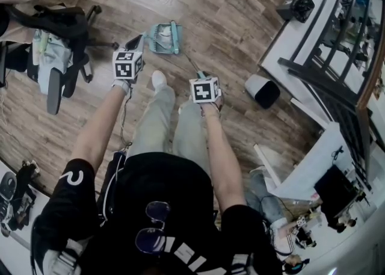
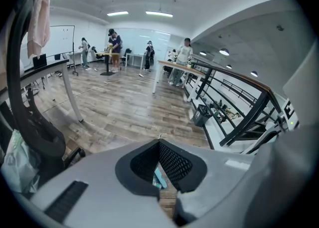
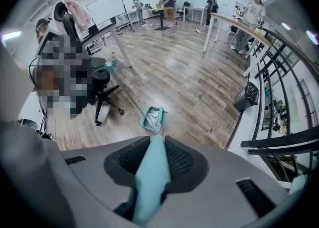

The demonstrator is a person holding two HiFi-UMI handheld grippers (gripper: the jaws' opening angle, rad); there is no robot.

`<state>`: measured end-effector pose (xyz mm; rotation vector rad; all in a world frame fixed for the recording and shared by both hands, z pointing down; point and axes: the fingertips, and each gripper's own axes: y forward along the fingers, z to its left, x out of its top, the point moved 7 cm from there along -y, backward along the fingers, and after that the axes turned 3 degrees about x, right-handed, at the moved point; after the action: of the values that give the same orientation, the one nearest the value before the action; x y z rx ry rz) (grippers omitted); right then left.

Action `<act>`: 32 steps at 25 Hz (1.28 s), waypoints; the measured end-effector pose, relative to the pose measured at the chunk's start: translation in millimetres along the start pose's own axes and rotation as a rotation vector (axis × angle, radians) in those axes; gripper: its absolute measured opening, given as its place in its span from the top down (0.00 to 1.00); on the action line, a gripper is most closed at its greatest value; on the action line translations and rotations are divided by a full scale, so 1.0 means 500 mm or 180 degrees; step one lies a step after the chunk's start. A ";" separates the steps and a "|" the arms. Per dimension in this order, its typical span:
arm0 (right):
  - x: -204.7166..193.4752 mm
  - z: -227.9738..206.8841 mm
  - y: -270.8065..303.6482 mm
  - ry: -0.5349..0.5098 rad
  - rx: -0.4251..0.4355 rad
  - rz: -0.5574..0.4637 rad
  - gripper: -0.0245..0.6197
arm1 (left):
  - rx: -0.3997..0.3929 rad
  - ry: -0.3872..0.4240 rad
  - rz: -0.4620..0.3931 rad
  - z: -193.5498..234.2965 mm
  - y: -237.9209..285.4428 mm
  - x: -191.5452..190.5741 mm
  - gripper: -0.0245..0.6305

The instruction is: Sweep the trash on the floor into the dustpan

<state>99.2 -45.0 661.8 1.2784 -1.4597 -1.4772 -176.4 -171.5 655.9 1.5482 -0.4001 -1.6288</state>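
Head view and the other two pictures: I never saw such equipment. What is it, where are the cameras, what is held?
A person stands on a wood floor, one hand-held tool with a claw in each hand. The head view looks down from the person's head; each gripper view rides on one tool. The right claw clamps the teal handle of the dustpan standing on the floor. The left claw looks shut, with nothing I can identify in it.
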 end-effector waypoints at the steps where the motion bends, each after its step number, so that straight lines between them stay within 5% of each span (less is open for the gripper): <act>1: -0.004 -0.007 -0.003 0.0040 -0.0016 -0.0011 0.83 | -0.0013 -0.0007 -0.0005 0.000 -0.001 -0.001 0.96; 19: -0.106 -0.107 -0.143 0.0591 -0.0120 -0.0305 0.83 | -0.0052 0.0021 -0.0330 -0.126 -0.157 0.035 0.96; 32: -0.114 -0.157 -0.392 0.0560 -0.0039 -0.1224 0.83 | 0.0013 -0.0127 -0.0940 -0.290 -0.385 0.121 0.96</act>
<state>220.9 10.9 488.9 1.7052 -1.1312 -1.5608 -100.8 -55.6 449.8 1.6392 -0.2016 -1.8862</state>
